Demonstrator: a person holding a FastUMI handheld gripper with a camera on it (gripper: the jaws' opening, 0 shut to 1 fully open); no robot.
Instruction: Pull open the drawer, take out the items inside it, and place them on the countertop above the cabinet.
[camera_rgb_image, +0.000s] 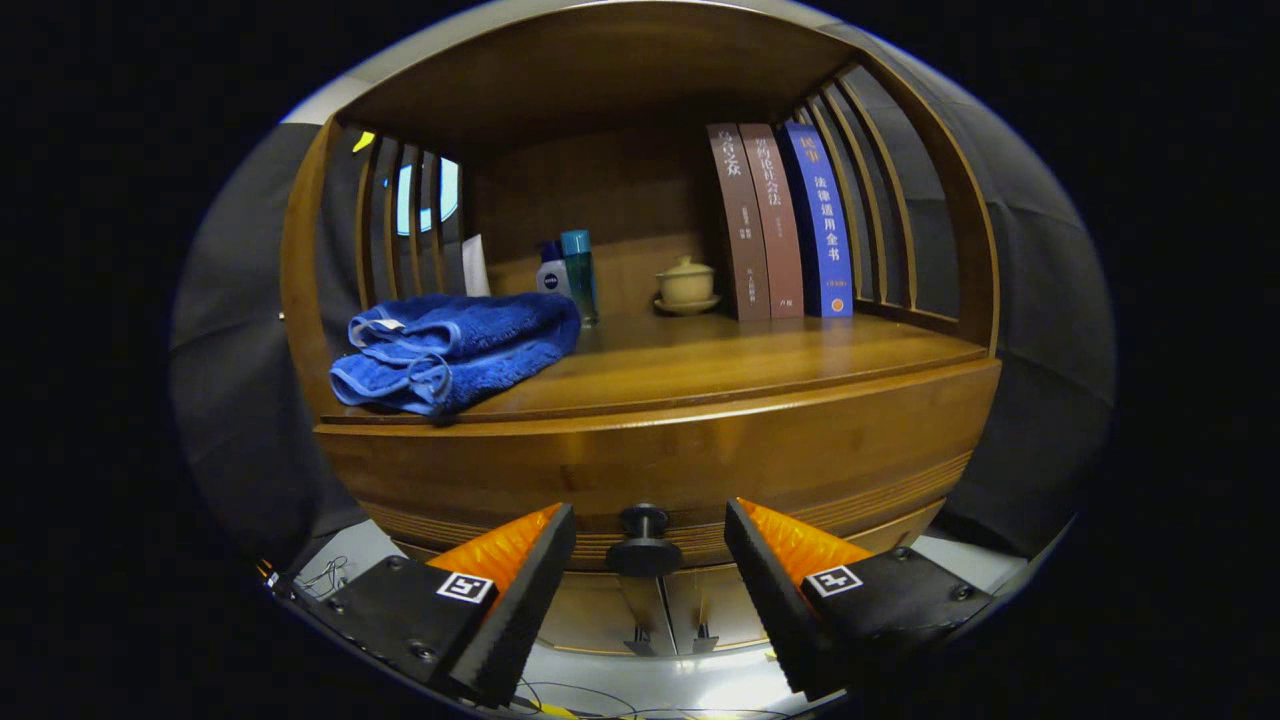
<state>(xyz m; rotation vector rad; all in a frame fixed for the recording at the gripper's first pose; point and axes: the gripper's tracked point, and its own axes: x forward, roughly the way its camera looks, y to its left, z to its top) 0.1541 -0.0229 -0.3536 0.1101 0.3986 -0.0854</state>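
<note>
Gripper view faces the drawer (660, 470) front, close, slightly below countertop (740, 365).

Gripper: the handheld two-finger gripper (648, 545) is level and pointing straight ahead.
Fingers: spread wide apart, one wedge-shaped finger (520, 590) on the left, its twin on the right, ridged inner faces turned toward each other.
Contact: neither finger is touching anything; an open gap sits between the tips.
Mounts: each finger base carries a small square marker tag.

The blue book (820, 220) spine reads 法律适用全书; the gripper (650, 508), fingers spread beside the drawer knob (643, 548), bears square markers.
</note>
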